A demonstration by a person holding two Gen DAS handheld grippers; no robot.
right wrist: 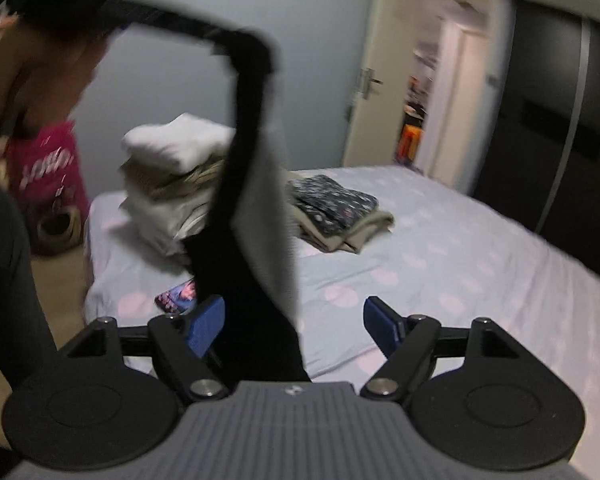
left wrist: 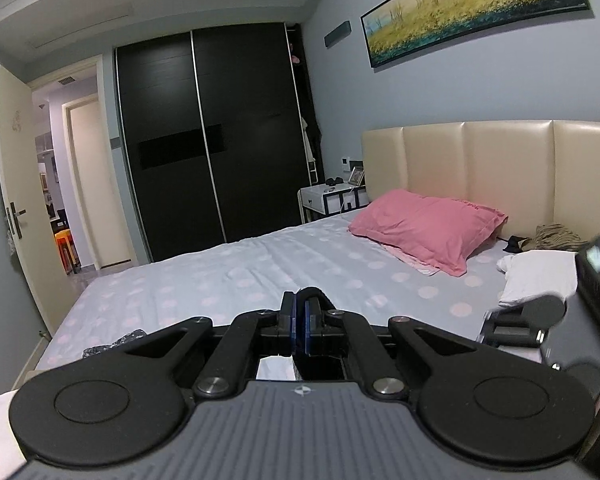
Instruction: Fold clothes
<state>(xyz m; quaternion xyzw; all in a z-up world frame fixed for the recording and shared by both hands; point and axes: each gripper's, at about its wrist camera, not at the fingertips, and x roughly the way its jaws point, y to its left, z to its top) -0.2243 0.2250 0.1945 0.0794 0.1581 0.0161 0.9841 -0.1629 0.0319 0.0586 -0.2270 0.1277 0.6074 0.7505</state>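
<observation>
In the left wrist view my left gripper (left wrist: 300, 320) is shut, its blue pads pressed together on a fold of the black garment (left wrist: 314, 294). From the right wrist view, that black and grey garment (right wrist: 260, 208) hangs down from the upper left, where it is blurred. It drops between the spread blue pads of my right gripper (right wrist: 294, 324), close to the left pad (right wrist: 208, 324). The right gripper is open and no pad presses on the cloth. The garment's lower end is hidden behind the gripper body.
The bed (right wrist: 440, 256) has a dotted sheet. On it are a white and beige pile of clothes (right wrist: 172, 168), a dark patterned folded stack (right wrist: 332, 204) and a phone (right wrist: 176, 296). A pink pillow (left wrist: 424, 228) and white garment (left wrist: 540, 276) lie near the headboard. A person (right wrist: 28, 120) stands at left.
</observation>
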